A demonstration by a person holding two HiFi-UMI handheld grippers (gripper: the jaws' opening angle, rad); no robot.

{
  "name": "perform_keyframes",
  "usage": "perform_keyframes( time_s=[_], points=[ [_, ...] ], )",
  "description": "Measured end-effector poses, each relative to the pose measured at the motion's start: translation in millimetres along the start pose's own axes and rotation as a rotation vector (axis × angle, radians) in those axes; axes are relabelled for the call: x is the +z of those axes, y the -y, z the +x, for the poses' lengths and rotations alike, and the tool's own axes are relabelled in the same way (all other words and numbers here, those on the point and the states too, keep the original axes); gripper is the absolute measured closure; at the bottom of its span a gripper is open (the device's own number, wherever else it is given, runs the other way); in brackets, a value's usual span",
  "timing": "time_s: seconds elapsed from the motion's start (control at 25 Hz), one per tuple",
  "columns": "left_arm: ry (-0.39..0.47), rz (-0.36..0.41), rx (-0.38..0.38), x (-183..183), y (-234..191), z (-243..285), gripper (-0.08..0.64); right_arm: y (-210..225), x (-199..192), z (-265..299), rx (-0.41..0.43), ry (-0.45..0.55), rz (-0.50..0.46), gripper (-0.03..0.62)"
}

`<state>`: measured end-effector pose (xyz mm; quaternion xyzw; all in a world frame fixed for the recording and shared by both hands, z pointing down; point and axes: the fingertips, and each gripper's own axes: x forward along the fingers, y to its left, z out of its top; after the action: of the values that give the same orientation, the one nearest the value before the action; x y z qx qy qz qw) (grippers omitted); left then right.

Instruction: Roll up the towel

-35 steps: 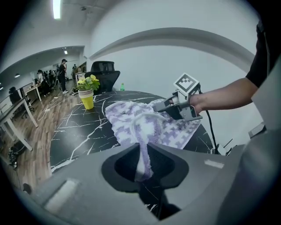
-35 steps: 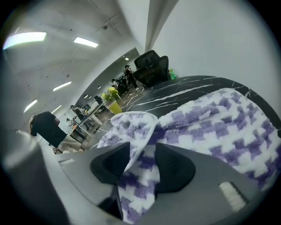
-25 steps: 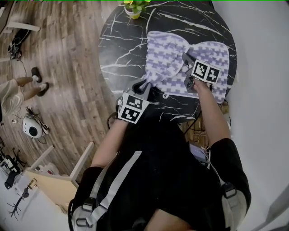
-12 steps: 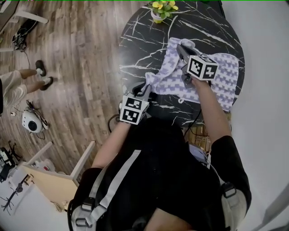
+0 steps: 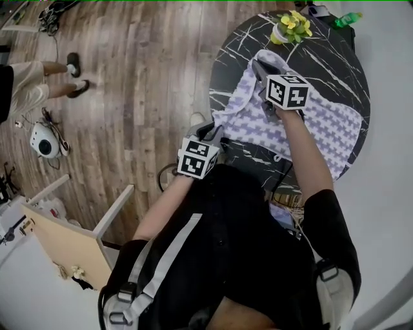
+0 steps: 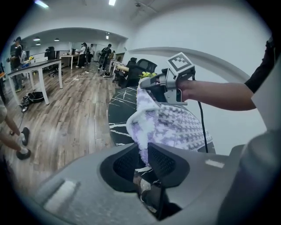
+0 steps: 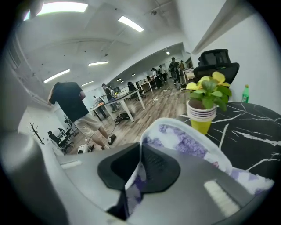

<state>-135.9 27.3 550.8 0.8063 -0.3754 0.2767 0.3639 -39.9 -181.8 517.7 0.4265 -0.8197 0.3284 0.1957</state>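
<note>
A purple-and-white checked towel [image 5: 313, 122] lies spread on the round black marble table [image 5: 235, 61]. My left gripper [image 5: 215, 132] is at the table's near left rim, shut on the towel's near corner [image 6: 175, 127]. Its jaws have just been opening a little, with the cloth still pinched between the pads [image 6: 164, 160]. My right gripper [image 5: 258, 67] is farther in, near the flower pot, shut on the towel's far corner. A white hem [image 7: 184, 140] loops out of its jaws. The left gripper view shows the right gripper [image 6: 150, 84] lifting that edge.
A yellow pot of flowers [image 5: 287, 29] and a green bottle [image 5: 348, 18] stand at the table's far edge. On the wood floor to the left are a person's legs [image 5: 55, 71], a white device [image 5: 45, 142] and a light wooden board [image 5: 71, 242].
The right gripper has carried its towel edge across toward the flower pot. The left has drawn its corner to the near left rim. The bunched towel now lies stretched out between them.
</note>
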Motion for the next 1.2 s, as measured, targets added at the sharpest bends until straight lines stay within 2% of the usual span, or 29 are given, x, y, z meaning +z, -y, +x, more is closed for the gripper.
perform_keyframes(
  time_s=[0.28,0.4,0.52,0.68,0.72,0.76,0.88,1.0,1.2],
  points=[
    [-0.027,-0.028,-0.037,-12,-24,-13,0.474,-34,-6,49,0.043,-0.070,-0.040,0.572],
    [-0.054,-0.028,-0.065,-16,-29,-16,0.443,-43,-8,63,0.041,-0.099,-0.083,0.572],
    [-0.071,-0.014,-0.039,-18,-45,-22,0.428,-50,-10,74,0.037,-0.118,-0.129,0.571],
    [-0.077,-0.045,0.000,-23,-69,-28,0.417,-56,-13,85,0.050,-0.133,-0.129,0.568],
    [-0.078,-0.049,0.007,-23,-74,-28,0.417,-59,-13,87,0.058,-0.133,-0.127,0.547],
    [-0.079,-0.049,0.012,-22,-78,-29,0.417,-62,-13,89,0.067,-0.133,-0.128,0.500],
    [-0.076,-0.047,0.016,-16,-83,-28,0.417,-68,-11,92,0.089,-0.134,-0.147,0.450],
    [-0.077,-0.041,0.014,-11,-84,-27,0.419,-69,-10,93,0.087,-0.135,-0.161,0.443],
    [-0.087,-0.020,0.008,-5,-84,-24,0.419,-60,-10,88,0.076,-0.135,-0.130,0.443]
  ],
)
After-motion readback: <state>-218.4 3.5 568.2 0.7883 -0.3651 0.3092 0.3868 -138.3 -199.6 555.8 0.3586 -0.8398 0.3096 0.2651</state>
